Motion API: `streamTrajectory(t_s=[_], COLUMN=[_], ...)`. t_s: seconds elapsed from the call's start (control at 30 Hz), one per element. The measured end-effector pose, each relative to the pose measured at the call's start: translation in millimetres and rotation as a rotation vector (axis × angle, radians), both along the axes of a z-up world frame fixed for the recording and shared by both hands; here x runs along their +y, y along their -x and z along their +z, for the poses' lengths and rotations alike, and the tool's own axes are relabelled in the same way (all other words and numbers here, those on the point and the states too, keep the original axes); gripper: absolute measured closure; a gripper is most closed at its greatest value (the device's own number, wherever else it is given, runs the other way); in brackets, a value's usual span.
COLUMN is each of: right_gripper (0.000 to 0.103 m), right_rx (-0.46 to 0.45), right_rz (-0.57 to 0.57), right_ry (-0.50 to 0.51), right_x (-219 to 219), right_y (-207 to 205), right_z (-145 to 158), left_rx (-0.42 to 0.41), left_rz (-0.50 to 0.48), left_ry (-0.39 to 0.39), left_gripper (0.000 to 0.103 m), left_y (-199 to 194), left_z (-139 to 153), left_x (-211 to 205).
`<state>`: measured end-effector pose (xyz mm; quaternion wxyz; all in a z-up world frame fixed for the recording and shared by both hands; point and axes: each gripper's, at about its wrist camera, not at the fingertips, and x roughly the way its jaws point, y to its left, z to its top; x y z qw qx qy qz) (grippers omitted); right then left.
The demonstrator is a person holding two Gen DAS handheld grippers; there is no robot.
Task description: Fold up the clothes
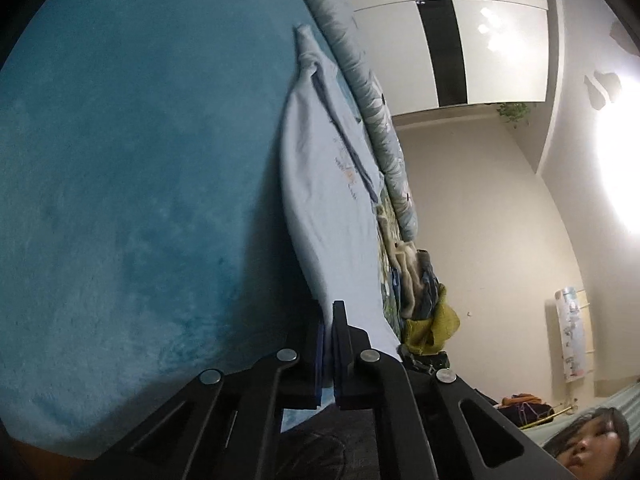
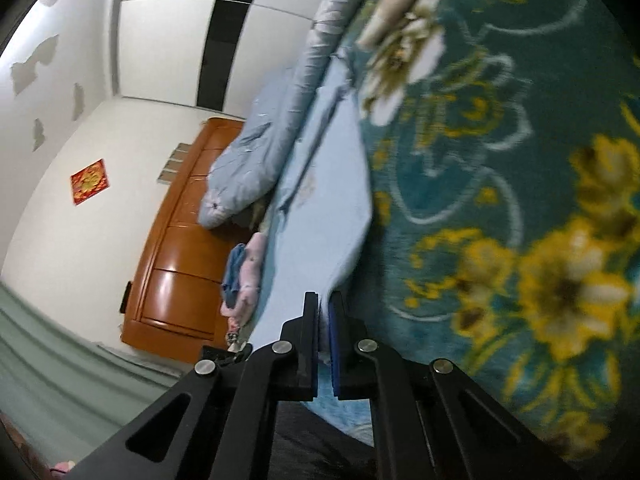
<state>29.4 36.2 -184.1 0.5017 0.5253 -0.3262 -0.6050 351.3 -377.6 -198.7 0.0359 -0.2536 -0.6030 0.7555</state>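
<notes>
On the bed, pale blue garment (image 1: 328, 208) lies stretched between left gripper (image 1: 327, 320) and right gripper (image 2: 324, 308), jaws of each closed on its edge; risk: uneven pull slips thin fabric free, skewing the fold.

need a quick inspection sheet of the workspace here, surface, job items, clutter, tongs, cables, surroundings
surface: teal plush blanket in the left view; teal floral blanket with yellow flowers in the right view.
job's things: light blue garment stretched out flat, a small print on it.
clutter: rolled pale quilt beside the garment; heap of clothes with a yellow piece; pink and blue clothes at the bed's edge.
tongs: left tongs shut on the garment's edge; right tongs shut on its edge too.
cables: nothing seen.
surroundings: wooden headboard, white wardrobe, red wall decoration, a person at the lower corner.
</notes>
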Motion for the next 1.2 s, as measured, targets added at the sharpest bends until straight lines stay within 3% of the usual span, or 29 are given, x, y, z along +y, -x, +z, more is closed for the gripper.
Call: streamTrajectory(t_s=[0.4,0.53,0.73,0.87,1.0,1.03,1.1,1.13,1.2], right_gripper=[0.095,0.094,0.076,0.075,0.077,0.08,0.097,0.097,0.098], right_rx=[0.017,0.029,0.071,0.065,0.05,0.045,0.024,0.015,-0.003], right_rz=[0.019,0.019,0.042,0.051,0.061,0.063,0.065,0.064,0.062], right_ry=[-0.14,-0.177,-0.182,-0.171,-0.15,-0.146,-0.142,-0.138,-0.126], right_x=[-1.3,-4.0,-12.6,-13.0,-15.0,-14.8,-14.1,-12.9,-10.5], right_y=[3.7,4.8,0.9,-1.4,-3.5,-3.8,-3.6,-3.1,-2.1], right_z=[-10.6,-10.5,-4.5,-6.1,-6.6,-7.0,-10.0,-11.3,-13.6], left_rx=[-0.12,-0.138,-0.119,-0.129,-0.128,-0.134,-0.156,-0.159,-0.139], left_rz=[-0.055,-0.076,-0.105,-0.115,-0.103,-0.1,-0.092,-0.088,-0.078], left_ry=[0.074,0.092,0.118,0.148,0.145,0.15,0.154,0.146,0.109], left_gripper=[0.097,0.087,0.059,0.056,0.06,0.066,0.084,0.1,0.1], left_y=[10.2,13.6,19.3,25.0,24.4,23.4,20.5,18.4,12.9], left_z=[-16.3,-13.4,-5.8,-2.4,-2.2,-2.1,-4.9,-7.3,-12.5], left_x=[9.0,11.3,19.1,23.0,22.8,22.1,20.5,19.5,16.9])
